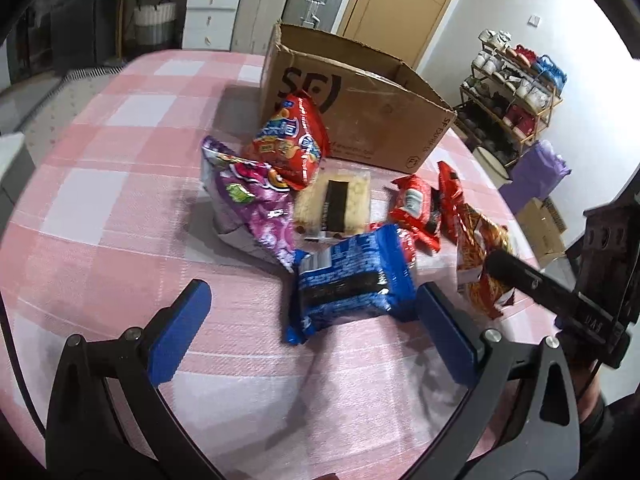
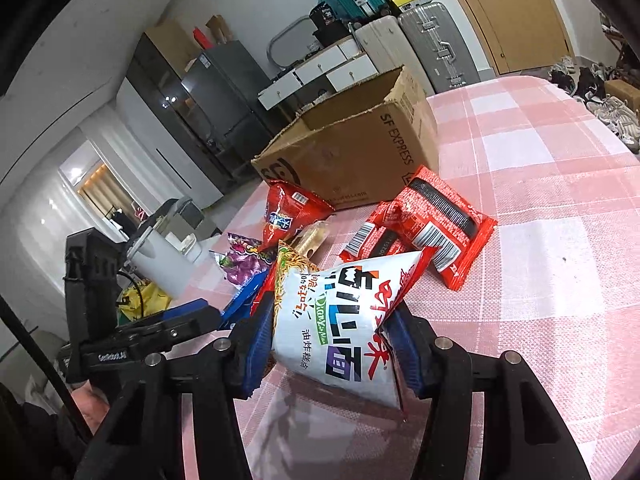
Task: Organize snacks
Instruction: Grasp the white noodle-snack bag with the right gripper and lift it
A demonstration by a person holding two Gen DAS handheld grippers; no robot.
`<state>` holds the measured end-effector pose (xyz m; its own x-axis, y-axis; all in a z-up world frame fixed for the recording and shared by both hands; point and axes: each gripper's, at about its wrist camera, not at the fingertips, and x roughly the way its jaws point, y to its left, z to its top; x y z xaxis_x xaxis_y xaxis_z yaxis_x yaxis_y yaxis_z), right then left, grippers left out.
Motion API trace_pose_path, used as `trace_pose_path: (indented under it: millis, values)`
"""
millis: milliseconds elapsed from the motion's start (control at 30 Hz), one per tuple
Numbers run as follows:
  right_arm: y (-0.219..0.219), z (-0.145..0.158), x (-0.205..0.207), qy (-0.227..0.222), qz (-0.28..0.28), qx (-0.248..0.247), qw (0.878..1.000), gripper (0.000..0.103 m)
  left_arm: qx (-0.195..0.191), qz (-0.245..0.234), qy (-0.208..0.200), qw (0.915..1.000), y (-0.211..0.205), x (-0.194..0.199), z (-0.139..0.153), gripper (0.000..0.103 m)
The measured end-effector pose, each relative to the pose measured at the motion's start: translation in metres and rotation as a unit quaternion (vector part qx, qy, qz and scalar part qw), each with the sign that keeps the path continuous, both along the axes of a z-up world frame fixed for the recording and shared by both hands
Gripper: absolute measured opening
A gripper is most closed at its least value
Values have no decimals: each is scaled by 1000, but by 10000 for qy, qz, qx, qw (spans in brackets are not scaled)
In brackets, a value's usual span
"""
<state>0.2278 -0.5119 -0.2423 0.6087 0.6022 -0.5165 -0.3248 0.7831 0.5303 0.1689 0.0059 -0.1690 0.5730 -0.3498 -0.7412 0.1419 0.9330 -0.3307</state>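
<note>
Left gripper (image 1: 316,336): we hold its jaws wide apart, empty; the blue biscuit pack (image 1: 348,280) lies just ahead, toward the right finger.
Right gripper (image 2: 332,344): we have it clamped on the white noodle snack bag (image 2: 340,328), lifted just off the pink checked tablecloth (image 2: 560,280).
Key relation: the open SF Express box (image 2: 352,160) sits ahead and slightly left of the held bag; the right hand is the loaded one.
Count: we see seven packets and one box.
</note>
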Motion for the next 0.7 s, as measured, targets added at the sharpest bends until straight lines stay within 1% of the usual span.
trace_pose_path:
  millis: [100, 200, 300, 433, 600, 700]
  values:
    - [-4, -1, -2, 8, -20, 44, 10000, 54, -312, -54, 150, 9994, 0, 9, -5, 102]
    - [-7, -3, -4, 19, -36, 81, 10000, 54, -467, -29, 287, 9985, 0, 18, -9, 102]
    - [-9, -4, -4, 30, -53, 92, 9999, 54, -493, -65, 383, 9980, -4, 23, -14, 102]
    - [-10, -7, -5, 50, -90, 146, 9998, 54, -668, -144, 556, 9961, -9, 29, -23, 100]
    - [-11, -7, -5, 48, -87, 187, 9998, 54, -781, -130, 528, 9955, -10, 33, -23, 98]
    - [-11, -8, -5, 43, -93, 206, 9997, 54, -692, -106, 524, 9962, -11, 35, -23, 93]
